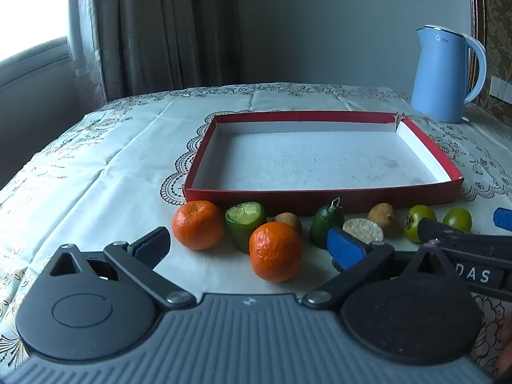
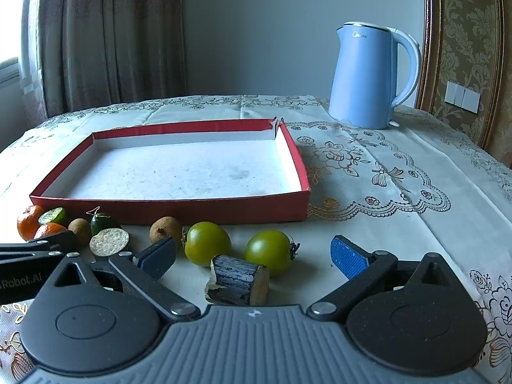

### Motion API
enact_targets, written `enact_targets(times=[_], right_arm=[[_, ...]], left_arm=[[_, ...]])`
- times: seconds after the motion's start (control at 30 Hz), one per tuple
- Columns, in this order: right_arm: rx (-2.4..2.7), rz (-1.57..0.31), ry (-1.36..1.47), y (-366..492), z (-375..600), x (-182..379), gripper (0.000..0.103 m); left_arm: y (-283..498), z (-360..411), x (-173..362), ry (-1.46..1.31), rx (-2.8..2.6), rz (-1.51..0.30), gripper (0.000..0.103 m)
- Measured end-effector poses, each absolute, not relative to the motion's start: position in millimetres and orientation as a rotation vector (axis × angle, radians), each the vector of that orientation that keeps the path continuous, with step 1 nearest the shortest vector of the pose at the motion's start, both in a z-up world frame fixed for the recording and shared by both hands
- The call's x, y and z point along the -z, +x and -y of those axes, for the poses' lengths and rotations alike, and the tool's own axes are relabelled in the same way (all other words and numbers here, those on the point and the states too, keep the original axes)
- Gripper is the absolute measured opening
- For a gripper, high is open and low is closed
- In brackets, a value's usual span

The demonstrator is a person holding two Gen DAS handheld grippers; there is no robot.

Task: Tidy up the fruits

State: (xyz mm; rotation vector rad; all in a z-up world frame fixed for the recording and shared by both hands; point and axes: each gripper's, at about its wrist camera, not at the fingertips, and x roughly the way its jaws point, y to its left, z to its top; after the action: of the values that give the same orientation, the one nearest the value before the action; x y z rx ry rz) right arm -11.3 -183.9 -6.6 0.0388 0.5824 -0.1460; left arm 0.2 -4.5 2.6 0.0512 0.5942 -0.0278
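The fruits lie in a loose row on the tablecloth [image 2: 400, 224], just in front of the near wall of a shallow red tray [image 1: 320, 199], whose white floor holds nothing. At the row's left end sit two tangerines, one nearer the tray [image 1: 197, 225] and one closer to the camera [image 1: 275, 251], with a cut green fruit [image 1: 244, 220] between them, its pale cut face turned up and toward the tray. A small brown fruit [image 1: 289, 220] shows behind the nearer tangerine. Next comes a dark green fruit [image 1: 323, 225] with a dry stem, then a pale, rough-faced slice [image 1: 363, 230], then another brown fruit [image 1: 380, 216]. Two green tomatoes [image 2: 207, 247] [image 2: 270, 251] lie at the right end, their stalk ends turned sideways. In front of them a short dark stub [image 2: 238, 284] with a pale cut end lies on its side.

The left gripper [image 1: 248, 244] is released, fingers spread wide to either side of the nearer tangerine and not touching it; its right pad [image 1: 344, 244] overlaps the slice in view. The right gripper [image 2: 254, 256] is likewise spread open, with the stub and the two tomatoes between its fingers, nothing grasped.

Beyond the tray's far right corner a blue kettle [image 2: 368, 76] stands upright on the cloth. Curtains [image 2: 105, 35] hang behind the table at the left.
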Motion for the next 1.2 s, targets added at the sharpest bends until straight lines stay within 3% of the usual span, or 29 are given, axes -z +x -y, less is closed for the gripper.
enact_targets(times=[0.67, 1.2], right_arm=[[0.143, -0.57, 0.076, -28.4, 219.7, 2.0, 0.103], [0.061, -0.437, -0.085, -65.9, 201.9, -5.0, 0.103]], left_arm=[[0.7, -3.7, 10.6, 0.019, 0.075, -0.606, 0.103], [8.0, -10.7, 26.5, -0.002, 0.09, -0.65, 0.103]])
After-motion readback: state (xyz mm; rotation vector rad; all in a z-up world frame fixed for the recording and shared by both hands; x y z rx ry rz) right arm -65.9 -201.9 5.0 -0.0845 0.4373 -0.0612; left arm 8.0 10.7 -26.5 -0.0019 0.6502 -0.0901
